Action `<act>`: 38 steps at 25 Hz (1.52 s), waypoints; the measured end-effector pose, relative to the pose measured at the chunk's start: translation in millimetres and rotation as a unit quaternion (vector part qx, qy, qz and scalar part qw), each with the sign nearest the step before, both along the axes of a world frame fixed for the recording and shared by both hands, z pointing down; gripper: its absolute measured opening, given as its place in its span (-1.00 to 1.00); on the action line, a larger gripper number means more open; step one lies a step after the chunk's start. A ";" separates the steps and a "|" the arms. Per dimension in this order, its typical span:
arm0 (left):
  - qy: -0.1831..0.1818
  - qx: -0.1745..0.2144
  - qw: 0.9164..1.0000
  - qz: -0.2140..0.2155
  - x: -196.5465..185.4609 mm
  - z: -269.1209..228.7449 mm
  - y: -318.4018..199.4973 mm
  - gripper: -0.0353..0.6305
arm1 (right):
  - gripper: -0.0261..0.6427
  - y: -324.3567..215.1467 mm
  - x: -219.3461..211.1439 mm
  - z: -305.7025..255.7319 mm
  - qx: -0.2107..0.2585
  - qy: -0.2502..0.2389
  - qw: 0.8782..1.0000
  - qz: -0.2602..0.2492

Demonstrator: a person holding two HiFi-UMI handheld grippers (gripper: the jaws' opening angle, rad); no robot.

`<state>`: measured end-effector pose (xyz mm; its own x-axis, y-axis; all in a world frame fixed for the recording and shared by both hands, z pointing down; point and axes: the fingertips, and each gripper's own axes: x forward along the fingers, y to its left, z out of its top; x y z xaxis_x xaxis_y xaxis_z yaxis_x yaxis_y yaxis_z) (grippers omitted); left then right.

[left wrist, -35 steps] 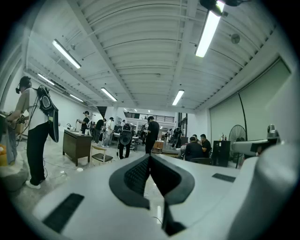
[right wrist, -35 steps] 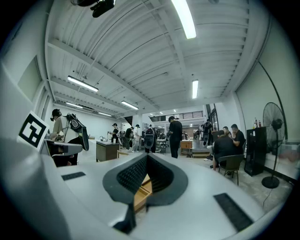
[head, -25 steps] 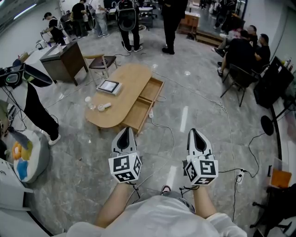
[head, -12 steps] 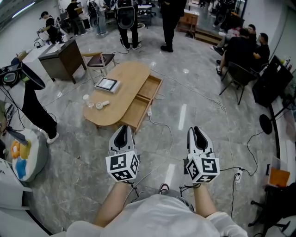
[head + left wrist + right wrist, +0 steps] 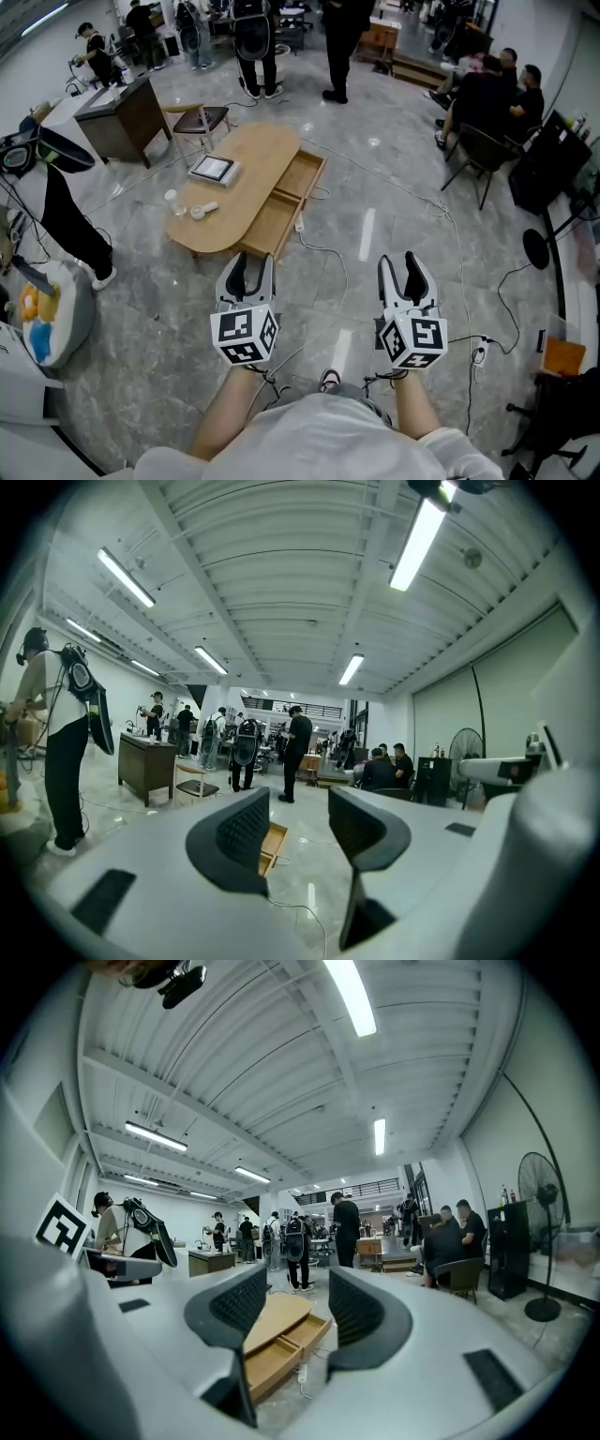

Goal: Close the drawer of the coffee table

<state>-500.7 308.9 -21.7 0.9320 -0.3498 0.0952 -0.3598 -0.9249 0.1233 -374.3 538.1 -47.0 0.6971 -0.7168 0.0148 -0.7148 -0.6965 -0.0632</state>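
**Head view, with left and right gripper views.** The left gripper [image 5: 248, 266] and the right gripper [image 5: 404, 269] are being held level and side by side over the grey floor [image 5: 394, 187]. Both are being kept well apart from the coffee table [image 5: 246, 159].

The jaws of both grippers have just been opening. In each gripper view the two dark pads are being shown apart with nothing gripped between them, so both grippers are released and empty.

The wooden coffee table is being seen ahead of the grippers and slightly to their left. Its drawer [image 5: 302, 176] is being left pulled out from the long side that faces right in the head view. Two open compartments are being displayed, one behind the other.

In the right gripper view the drawer [image 5: 281, 1340] is being framed in the gap between the jaws, at a distance. In the left gripper view only a corner of the drawer [image 5: 273, 844] is being shown beside the left pad.

A flat tablet-like object [image 5: 214, 169] and some small white items [image 5: 199, 211] are being carried on the tabletop. A white power strip [image 5: 301, 226] with its cable is lying on the floor just beside the drawer. Standing people [image 5: 255, 42] are being seen beyond the table.
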 end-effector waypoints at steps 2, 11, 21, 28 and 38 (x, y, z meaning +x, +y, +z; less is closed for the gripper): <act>-0.003 0.002 1.000 0.005 -0.6 -0.7 1.2 -0.24 | -0.26 2.0 0.0 -2.0 0.000 0.003 1.000 0.003; -0.008 0.010 1.000 0.015 0.0 -3.9 10.1 0.29 | 0.07 13.1 2.6 0.9 -0.003 -0.002 1.000 0.017; -0.012 0.009 1.000 0.013 -6.3 0.5 19.1 0.53 | 0.55 23.0 2.3 3.4 -0.005 -0.004 1.000 0.026; -0.006 0.007 1.000 0.015 -11.3 1.5 27.5 0.61 | 0.83 29.6 2.8 6.8 -0.003 -0.004 1.000 0.025; -0.018 0.012 1.000 -0.003 2.9 2.8 25.3 0.62 | 0.83 40.5 27.2 6.0 0.010 -0.015 1.000 0.026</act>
<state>-497.8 334.1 -18.9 0.9261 -0.3576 0.1206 -0.3688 -0.9253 0.0887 -347.2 578.7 -41.0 0.7330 -0.6799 0.0229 -0.6751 -0.7312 -0.0979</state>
